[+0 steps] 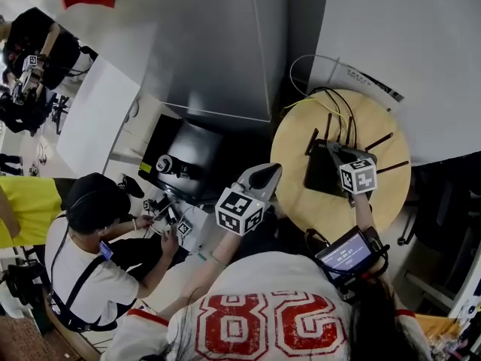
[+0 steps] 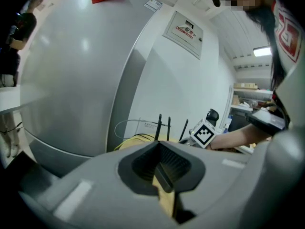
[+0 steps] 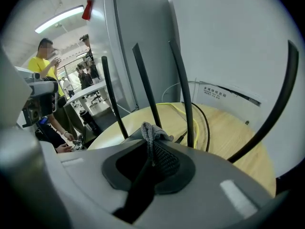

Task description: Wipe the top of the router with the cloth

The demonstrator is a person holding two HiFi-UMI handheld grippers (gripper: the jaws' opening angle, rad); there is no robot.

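A black router [image 1: 323,173] with several upright antennas [image 3: 145,85] lies on a round wooden table [image 1: 301,201]. My right gripper [image 1: 336,150] hovers over the router's top, shut on a small grey cloth [image 3: 148,130] that bunches out of the jaws [image 3: 151,149] just in front of the antennas. My left gripper [image 1: 267,173] hangs at the table's left edge, apart from the router, its jaws shut with nothing between them [image 2: 164,175]. From the left gripper view I see the antennas [image 2: 159,125] and the right gripper's marker cube [image 2: 204,132] beyond.
A tall grey cabinet [image 1: 218,43] stands left of the table and a white wall behind it. Yellow and black cables [image 1: 331,100] run across the table's far side. A person [image 1: 90,239] crouches on the floor at the lower left among equipment.
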